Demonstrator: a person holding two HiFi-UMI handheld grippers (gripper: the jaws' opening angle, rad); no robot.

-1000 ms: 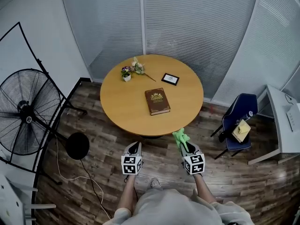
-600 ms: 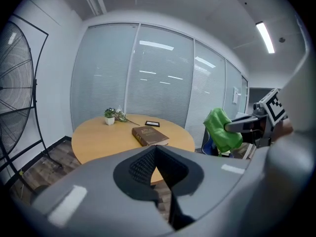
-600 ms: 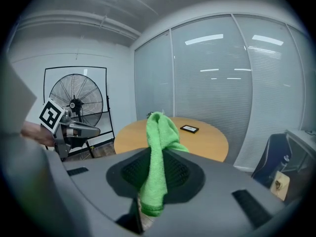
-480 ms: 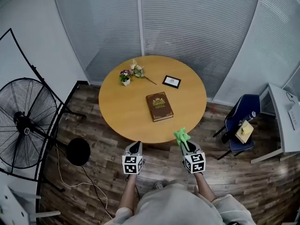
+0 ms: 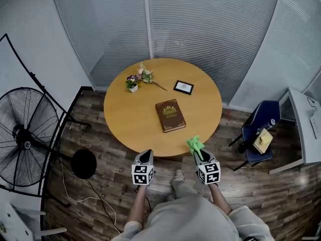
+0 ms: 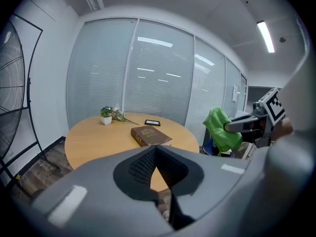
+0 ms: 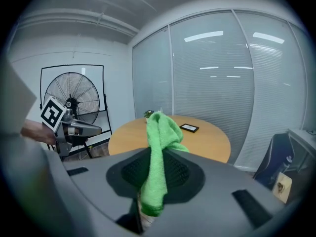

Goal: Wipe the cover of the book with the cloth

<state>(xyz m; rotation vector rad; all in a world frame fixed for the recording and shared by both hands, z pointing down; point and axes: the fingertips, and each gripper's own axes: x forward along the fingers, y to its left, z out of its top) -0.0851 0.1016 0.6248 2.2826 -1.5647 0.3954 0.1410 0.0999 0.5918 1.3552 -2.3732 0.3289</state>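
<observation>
A brown book [image 5: 170,115] with a gold-patterned cover lies closed near the middle of the round wooden table [image 5: 125,119]. My right gripper [image 5: 198,154] is shut on a green cloth [image 5: 194,144], which sticks up from its tip just off the table's near edge. In the right gripper view the cloth [image 7: 159,152] hangs folded between the jaws of the right gripper [image 7: 157,157]. My left gripper [image 5: 145,156] is held level with it, short of the table, shut and empty. The left gripper view shows the book [image 6: 150,135] ahead and the cloth [image 6: 222,129] to the right.
A small black picture frame [image 5: 183,87], a potted plant [image 5: 133,82] and a loose flower sprig [image 5: 146,75] sit on the table's far side. A large standing fan [image 5: 22,137] is at left. At right are a blue chair [image 5: 257,127] and a white desk [image 5: 303,134].
The person has stepped a little closer to the table, and a foot now shows below. Both grippers keep their pose in front of the body, the cloth still held.
</observation>
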